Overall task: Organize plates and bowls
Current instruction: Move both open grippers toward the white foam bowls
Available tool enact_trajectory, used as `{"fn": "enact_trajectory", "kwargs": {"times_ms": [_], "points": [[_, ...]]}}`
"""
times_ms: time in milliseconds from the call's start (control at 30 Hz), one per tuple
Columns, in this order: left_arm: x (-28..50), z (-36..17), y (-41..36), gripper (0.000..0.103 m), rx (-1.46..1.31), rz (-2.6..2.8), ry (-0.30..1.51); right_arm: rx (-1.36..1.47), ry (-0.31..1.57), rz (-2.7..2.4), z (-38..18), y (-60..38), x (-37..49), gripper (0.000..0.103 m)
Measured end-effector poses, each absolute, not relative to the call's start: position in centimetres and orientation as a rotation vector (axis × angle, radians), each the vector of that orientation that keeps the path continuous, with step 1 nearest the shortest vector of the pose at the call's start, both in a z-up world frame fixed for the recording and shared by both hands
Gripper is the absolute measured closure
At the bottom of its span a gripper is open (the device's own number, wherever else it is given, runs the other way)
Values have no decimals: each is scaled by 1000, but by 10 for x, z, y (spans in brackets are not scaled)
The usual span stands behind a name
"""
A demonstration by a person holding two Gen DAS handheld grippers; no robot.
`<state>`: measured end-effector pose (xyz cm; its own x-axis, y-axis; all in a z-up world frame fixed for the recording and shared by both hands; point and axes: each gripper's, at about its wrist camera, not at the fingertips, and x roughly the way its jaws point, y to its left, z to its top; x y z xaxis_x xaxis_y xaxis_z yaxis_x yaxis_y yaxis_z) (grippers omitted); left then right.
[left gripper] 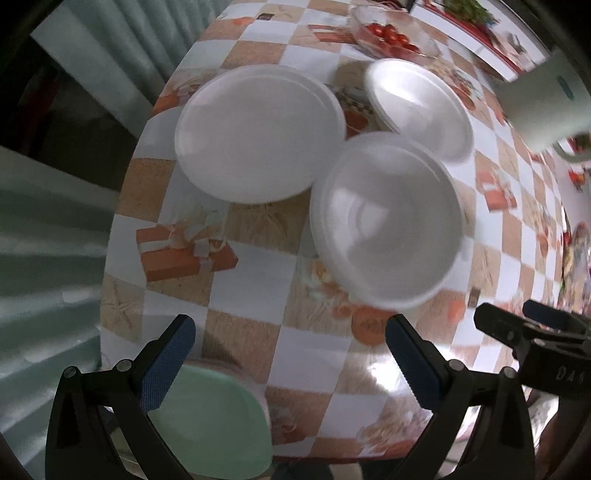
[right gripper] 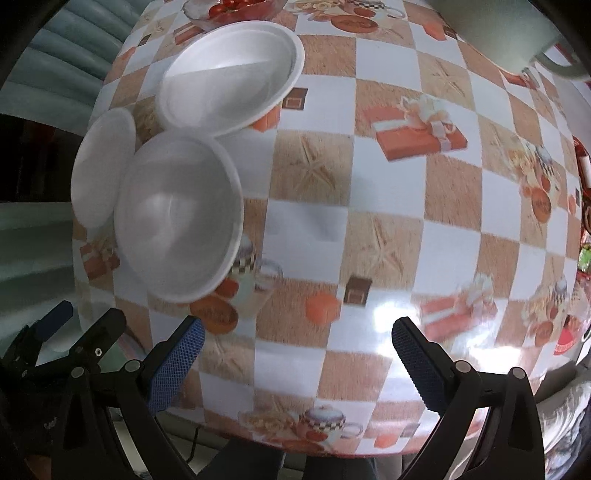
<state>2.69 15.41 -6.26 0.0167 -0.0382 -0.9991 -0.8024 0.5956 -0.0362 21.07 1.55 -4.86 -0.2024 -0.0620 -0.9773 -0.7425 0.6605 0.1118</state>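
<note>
Judging by its thin white foam, the nearest round bowl seems light and crushable; pinch its rim gently. Left gripper and right gripper both gape, holding nothing.

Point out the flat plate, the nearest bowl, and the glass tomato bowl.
flat plate [left gripper: 258, 133], left wrist view, centre of its face.
nearest bowl [left gripper: 384, 221], left wrist view, inner bottom.
glass tomato bowl [left gripper: 364, 22], left wrist view, clear left wall.

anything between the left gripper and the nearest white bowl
Nothing: in the left wrist view only bare checkered tablecloth separates the open left gripper from the nearest white bowl.
</note>
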Motion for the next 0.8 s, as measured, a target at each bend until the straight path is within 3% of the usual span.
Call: {"fn": "enact_trajectory", "kwargs": {"times_ms": [733, 800], "points": [[44, -117, 182, 0, -915, 822, 1496, -694, 1664, 733, -85, 72, 226, 1], [48, -119, 181, 5, -912, 839, 1501, -702, 1654, 739, -87, 77, 222, 1]]}}
